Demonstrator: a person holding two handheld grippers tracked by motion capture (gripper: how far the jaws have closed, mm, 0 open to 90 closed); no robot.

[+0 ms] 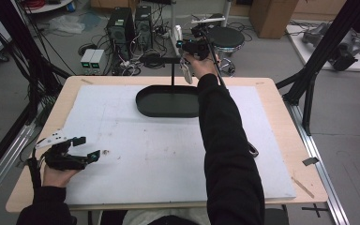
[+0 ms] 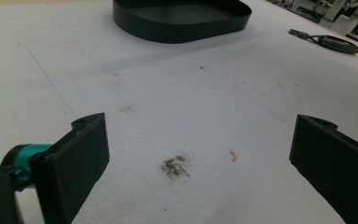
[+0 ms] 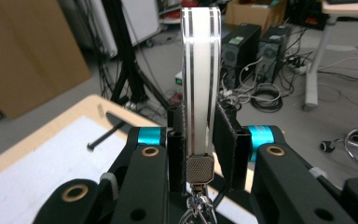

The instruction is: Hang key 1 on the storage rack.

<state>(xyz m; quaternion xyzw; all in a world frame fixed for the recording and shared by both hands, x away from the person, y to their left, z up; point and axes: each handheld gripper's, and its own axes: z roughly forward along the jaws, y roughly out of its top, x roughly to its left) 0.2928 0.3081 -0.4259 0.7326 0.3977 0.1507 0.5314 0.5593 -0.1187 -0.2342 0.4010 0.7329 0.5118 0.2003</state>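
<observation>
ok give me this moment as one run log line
right gripper: shut on white strap, raised beyond black tray | left gripper: open, low over white mat | carabiner: on mat

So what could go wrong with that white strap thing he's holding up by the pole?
1. The right hand-held gripper pinches the white strap only near its lower end, by the metal clasp, so it might slip or swing.
2. The thin black stand rising from the black tray is close by; a bump might tip it.
3. The left hand-held gripper is open and far off, so it couldn't catch a drop.
</observation>
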